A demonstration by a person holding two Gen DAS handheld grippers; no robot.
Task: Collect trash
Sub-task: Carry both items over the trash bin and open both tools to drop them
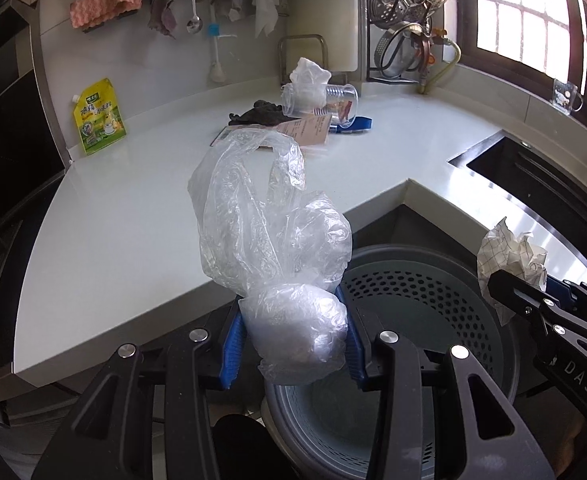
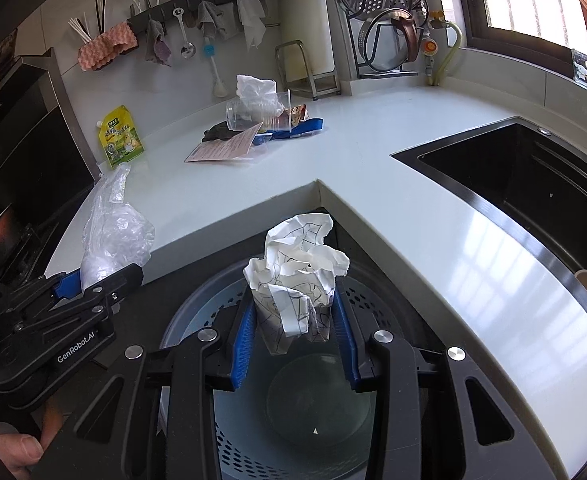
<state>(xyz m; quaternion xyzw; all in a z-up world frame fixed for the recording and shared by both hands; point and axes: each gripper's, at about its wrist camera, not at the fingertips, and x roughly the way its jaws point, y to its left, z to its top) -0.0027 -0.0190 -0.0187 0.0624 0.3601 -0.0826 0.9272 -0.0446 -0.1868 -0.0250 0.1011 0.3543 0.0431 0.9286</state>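
Left wrist view: left gripper (image 1: 295, 340) jaws pinched on a plastic bag (image 1: 269, 236), centre frame, above the bin (image 1: 433, 320) rim. Right gripper (image 2: 295, 330) jaws clamped on crumpled paper (image 2: 297, 276), directly over the bin. Drop step; next: open both jaws, bag may cling or miss.

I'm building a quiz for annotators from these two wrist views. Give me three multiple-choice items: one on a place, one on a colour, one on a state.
1. Where is the round grey perforated bin?
A below both claws
B in the sink
C on the counter

2. What colour are the claw pads?
A red
B blue
C green

3. What is the state of the right claw?
A open, empty
B shut on crumpled white lined paper
C not in view

Key: A, the bin sits beneath both claws; B, the pads show blue; C is wrong, B holds: the paper is pinched between its pads, while the left claw grips a clear crinkled plastic bag.
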